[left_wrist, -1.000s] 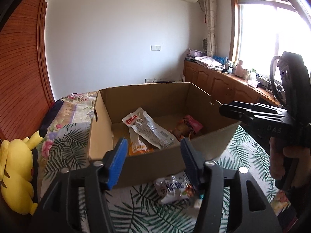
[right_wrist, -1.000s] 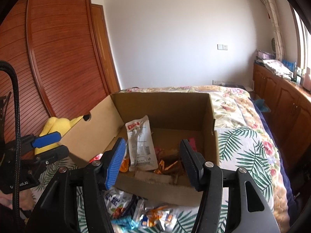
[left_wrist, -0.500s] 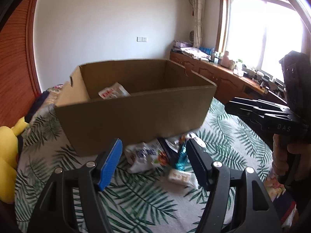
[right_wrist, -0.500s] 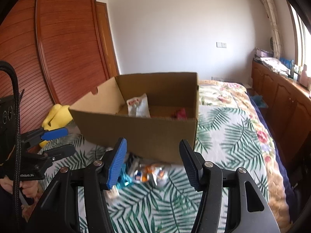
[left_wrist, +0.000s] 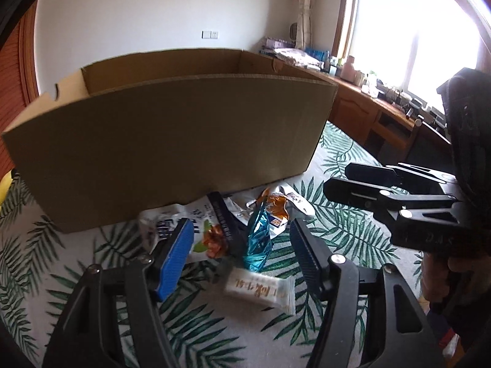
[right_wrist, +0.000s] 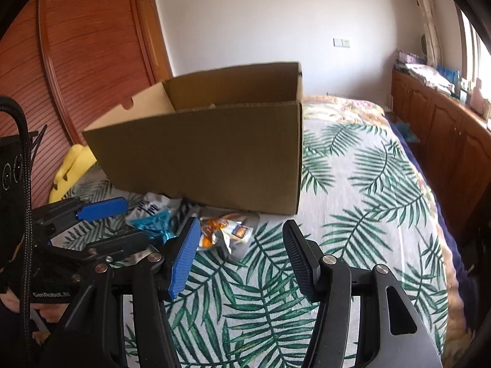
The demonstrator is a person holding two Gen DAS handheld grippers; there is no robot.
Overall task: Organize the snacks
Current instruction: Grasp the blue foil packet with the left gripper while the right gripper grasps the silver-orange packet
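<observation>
Hovering over snack packets [left_wrist: 245, 233] beside the cardboard box [left_wrist: 172, 141]
Left gripper [left_wrist: 241, 242], jaws just narrowed, and right gripper [right_wrist: 239, 254] both spread, pinching nothing

Box wall blocks ahead
Cardboard box [left_wrist: 172, 141] stands just behind snack packets [left_wrist: 242, 230] on bedspread [right_wrist: 353, 214]; bare cloth to the right & in front gives free room.

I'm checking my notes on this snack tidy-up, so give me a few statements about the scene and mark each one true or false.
1. The brown cardboard box stands on a leaf-print bedspread. True.
2. The left gripper grips a snack. False: its jaws are open, empty.
3. Loose snack packets lie in front of the box. True.
4. The yellow plush toy sits inside the box. False: it lies beside it.
5. The right gripper is open. True.
</observation>
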